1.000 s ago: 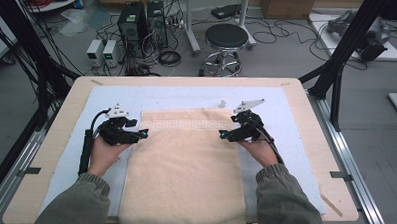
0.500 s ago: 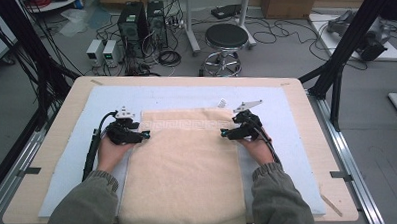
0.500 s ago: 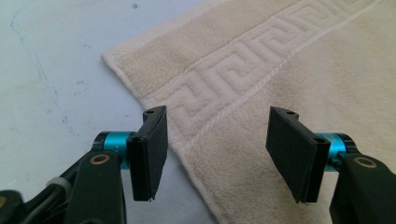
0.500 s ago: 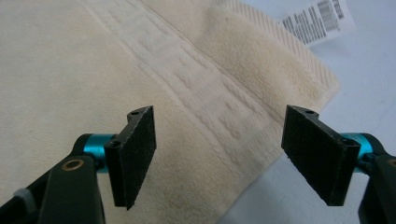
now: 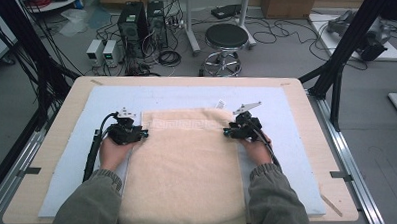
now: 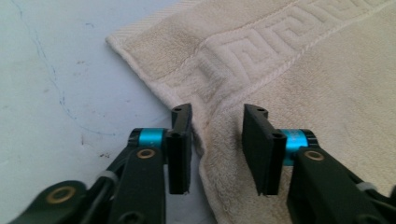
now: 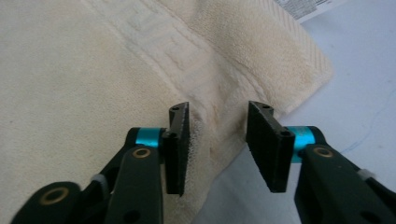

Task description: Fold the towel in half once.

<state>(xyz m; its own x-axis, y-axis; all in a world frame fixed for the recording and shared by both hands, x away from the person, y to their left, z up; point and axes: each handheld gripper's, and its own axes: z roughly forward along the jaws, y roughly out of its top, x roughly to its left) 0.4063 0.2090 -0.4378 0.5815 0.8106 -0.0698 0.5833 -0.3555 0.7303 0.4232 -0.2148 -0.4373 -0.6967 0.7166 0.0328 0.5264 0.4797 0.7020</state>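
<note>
A cream towel (image 5: 188, 167) with a woven key-pattern band lies flat on a pale blue mat (image 5: 63, 161). My left gripper (image 5: 142, 135) sits low at the towel's left edge, near the far corner. Its jaws have just been closing, and the towel (image 6: 219, 140) puckers between the pads of the left gripper (image 6: 218, 112). My right gripper (image 5: 227, 132) sits at the towel's right edge. Its jaws have also just been closing. The right gripper (image 7: 219, 109) straddles the hem, and the towel (image 7: 210, 126) wrinkles between its pads.
The mat covers most of a wooden table (image 5: 43, 162). A white label (image 5: 221, 103) sticks out at the towel's far right corner. Beyond the table stand a stool (image 5: 226, 38), computer towers (image 5: 138, 14) and floor cables. Black frame posts (image 5: 344, 52) flank the table.
Both grippers have sunk onto the towel's side edges, and their jaws have narrowed. The towel edge now puckers between each pair of pads.
</note>
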